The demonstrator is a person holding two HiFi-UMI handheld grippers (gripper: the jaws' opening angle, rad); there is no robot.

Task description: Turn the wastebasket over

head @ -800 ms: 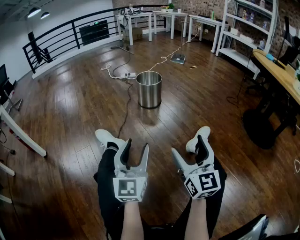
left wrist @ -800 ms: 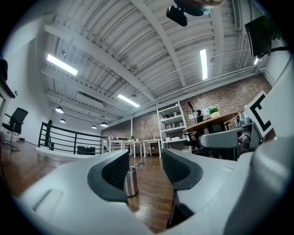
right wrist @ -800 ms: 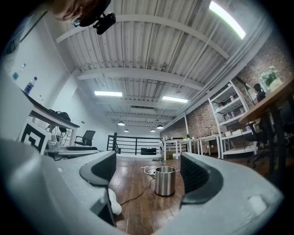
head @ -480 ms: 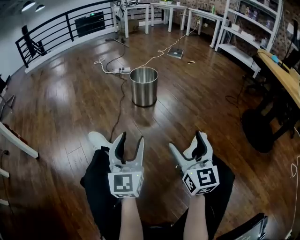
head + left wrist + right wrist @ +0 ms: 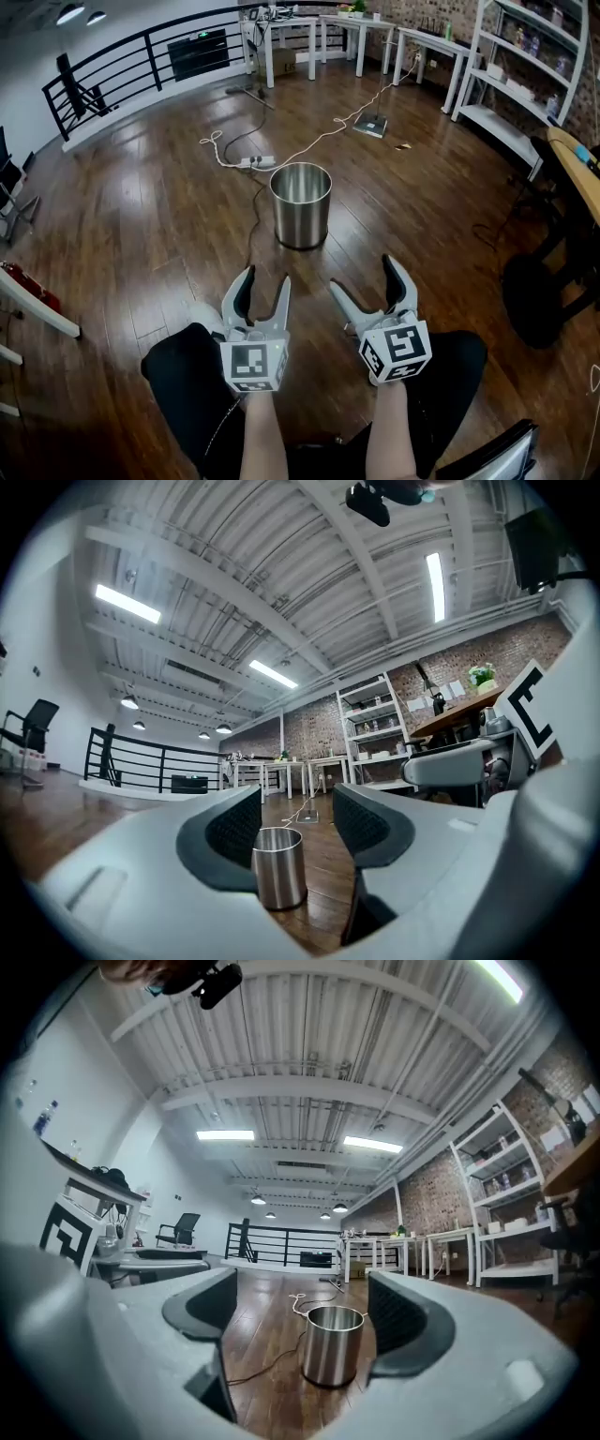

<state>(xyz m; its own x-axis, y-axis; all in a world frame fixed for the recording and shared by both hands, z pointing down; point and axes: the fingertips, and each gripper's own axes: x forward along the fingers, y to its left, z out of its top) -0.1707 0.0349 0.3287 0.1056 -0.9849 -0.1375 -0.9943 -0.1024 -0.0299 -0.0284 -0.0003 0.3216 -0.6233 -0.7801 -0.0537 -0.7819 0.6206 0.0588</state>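
Left forearm (image 5: 263, 439) and right forearm (image 5: 392, 433) reaching forward side by side over knees in dark trousers (image 5: 183, 375). Left gripper (image 5: 265, 281) pointing ahead, roughly level, jaws standing apart, pads facing each other and touching nothing. Right gripper (image 5: 362, 274) pointing ahead just beside it, jaws gaping wider than left pair, likewise gripping nothing. Marker cube (image 5: 253, 366) sitting at rear of each gripper, facing up. Grippers hanging near each other, not touching.

In the left gripper view, the left jaw covers a little of the basket's (image 5: 281, 866) left side. In the head view, the cord's (image 5: 255, 206) near end disappears behind the left gripper (image 5: 265, 281). The right edge cuts off the desk (image 5: 577, 173). Items on the shelf (image 5: 499, 124) are too small to tell.
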